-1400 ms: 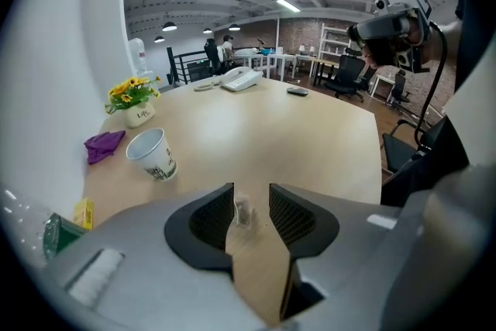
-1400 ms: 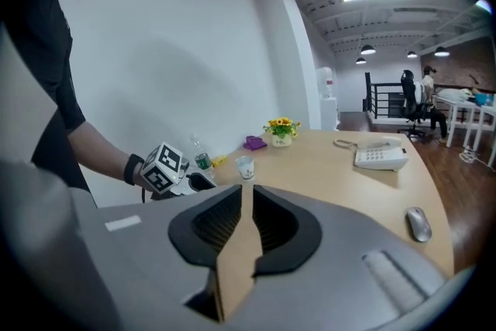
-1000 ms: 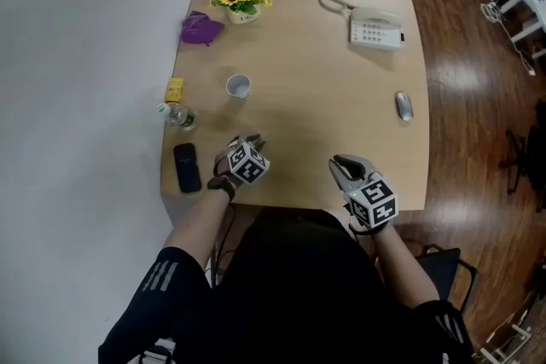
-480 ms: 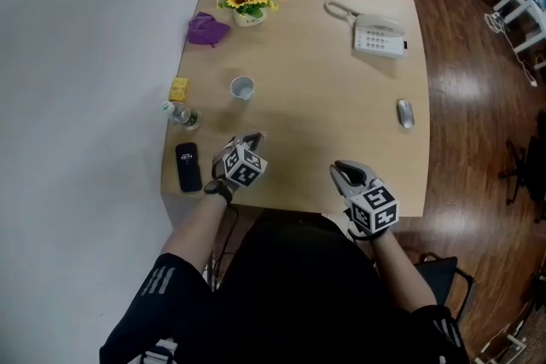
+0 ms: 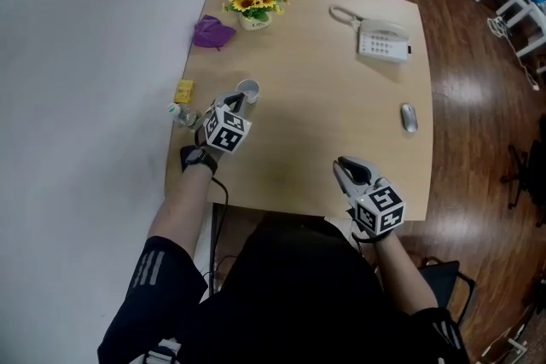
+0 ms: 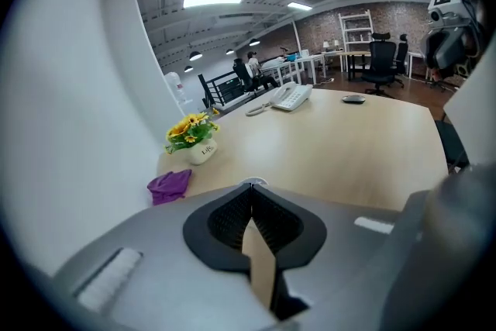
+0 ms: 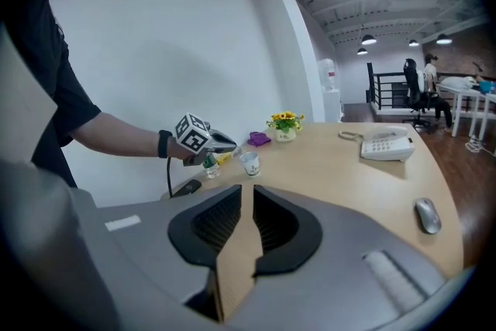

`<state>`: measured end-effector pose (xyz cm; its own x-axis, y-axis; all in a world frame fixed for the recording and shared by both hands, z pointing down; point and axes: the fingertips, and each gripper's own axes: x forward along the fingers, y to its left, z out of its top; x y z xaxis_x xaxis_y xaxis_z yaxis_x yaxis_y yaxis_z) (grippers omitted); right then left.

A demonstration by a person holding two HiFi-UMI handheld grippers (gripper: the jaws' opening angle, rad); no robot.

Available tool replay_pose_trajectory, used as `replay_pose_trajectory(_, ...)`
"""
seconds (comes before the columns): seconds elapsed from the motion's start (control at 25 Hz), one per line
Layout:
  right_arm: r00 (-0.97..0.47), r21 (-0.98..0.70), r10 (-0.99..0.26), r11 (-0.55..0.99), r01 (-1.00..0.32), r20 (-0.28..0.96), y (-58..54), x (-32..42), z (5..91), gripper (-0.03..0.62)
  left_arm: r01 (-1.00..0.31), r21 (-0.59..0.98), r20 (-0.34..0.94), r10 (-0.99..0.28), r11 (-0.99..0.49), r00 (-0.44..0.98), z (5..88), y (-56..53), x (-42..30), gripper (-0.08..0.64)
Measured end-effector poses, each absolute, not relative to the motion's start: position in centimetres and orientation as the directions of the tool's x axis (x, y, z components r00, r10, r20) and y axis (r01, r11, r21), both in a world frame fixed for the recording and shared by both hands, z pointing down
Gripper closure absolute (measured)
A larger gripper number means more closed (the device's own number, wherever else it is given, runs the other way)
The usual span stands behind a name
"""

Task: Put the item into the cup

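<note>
Basically, the cup (image 5: 248, 89) is sitting upright on the left half of the table (image 5: 333, 106): small, white, round-rimmed, open-topped, with some faint print on its side. The left gripper (image 5: 239, 101) is hanging just beside it, tips right at the rim, and its ribbed black pads are pressing together; whether anything tiny is pinched there, cannot tell. The right gripper (image 5: 343, 165) is hovering near the table's front edge, well apart from the cup, with its jaws standing a narrow slit apart and holding nothing. Counting: one cup, two grippers, each carrying one marker cube. Spreading outward, one clear plastic bottle (image 5: 182, 116) is standing near the left edge, with one small yellow box (image 5: 183, 90) lying just beyond it. One crumpled purple cloth (image 5: 213, 32) is lying beside one white pot of sunflowers (image 5: 253, 2) at the far-left corner. One white corded telephone (image 5: 383, 39) is sitting far right, and one silver mouse (image 5: 409, 118) is lying near the right edge. The tabletop is showing as smooth light wood with rounded corners.
</note>
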<state>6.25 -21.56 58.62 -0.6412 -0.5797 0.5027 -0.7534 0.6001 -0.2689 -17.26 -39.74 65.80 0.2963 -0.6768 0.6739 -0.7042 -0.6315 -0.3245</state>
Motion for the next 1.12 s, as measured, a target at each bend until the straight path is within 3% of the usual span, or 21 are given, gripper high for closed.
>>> replay_pose_trajectory(0.64, -0.606, -0.295, -0.598, 0.54, -0.788, 0.524, -21.1, 7.8, 59.7, 0.535, -0.637, -0.307, 0.789, -0.563, -0.707, 0.246, 71.8, -43.8, -15.7, 0.561)
replay_pose_trajectory(1.12, -0.614, -0.293, -0.589, 0.552, -0.781, 0.525, -21.6, 7.4, 59.8, 0.535, -0.629, -0.284, 0.781, -0.555, -0.724, 0.287, 70.9, -43.4, -15.9, 0.486)
